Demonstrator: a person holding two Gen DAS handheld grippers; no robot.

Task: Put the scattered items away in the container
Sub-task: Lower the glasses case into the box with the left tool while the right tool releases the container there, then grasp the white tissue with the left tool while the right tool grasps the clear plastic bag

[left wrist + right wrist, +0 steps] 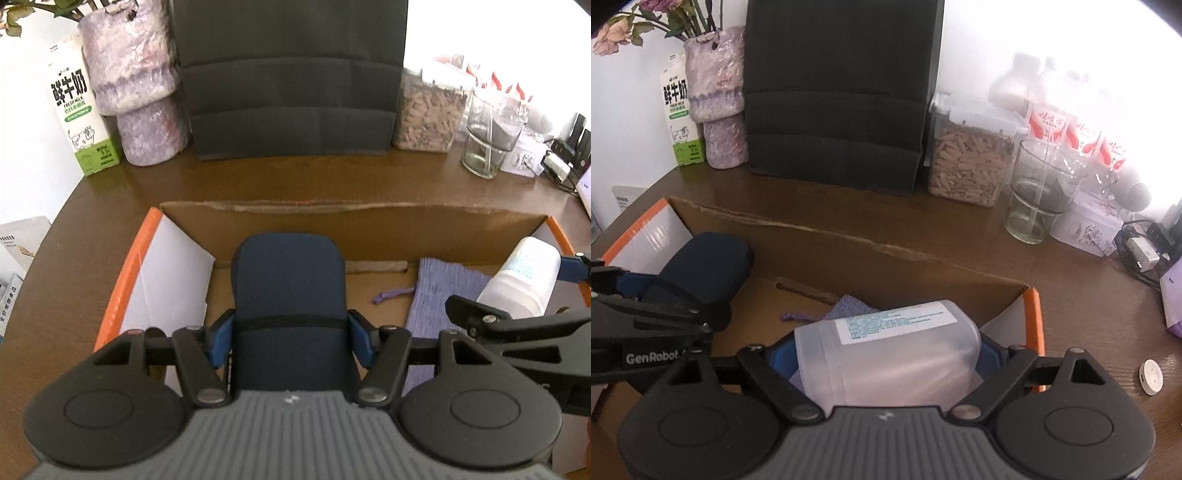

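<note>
My left gripper (290, 341) is shut on a dark blue soft case (290, 280), held inside the open cardboard box (280, 212) over its left half. My right gripper (886, 356) is shut on a translucent white bottle (886, 354) with a printed label, lying sideways over the box's right half. The same bottle (524, 277) shows at the right of the left wrist view. A purple knitted pouch (443, 291) with a drawstring lies on the box floor, partly under the bottle. In the right wrist view the blue case (705, 266) and the left gripper's body appear at the left.
The box has orange-edged flaps (127, 273) and sits on a brown table (295, 177). Behind it stand a milk carton (81, 118), a purple vase (136, 85), a black paper bag (291, 81), a jar of pellets (967, 162), a glass (1038, 192) and a white tin (1086, 229). A small white disc (1150, 377) lies right of the box.
</note>
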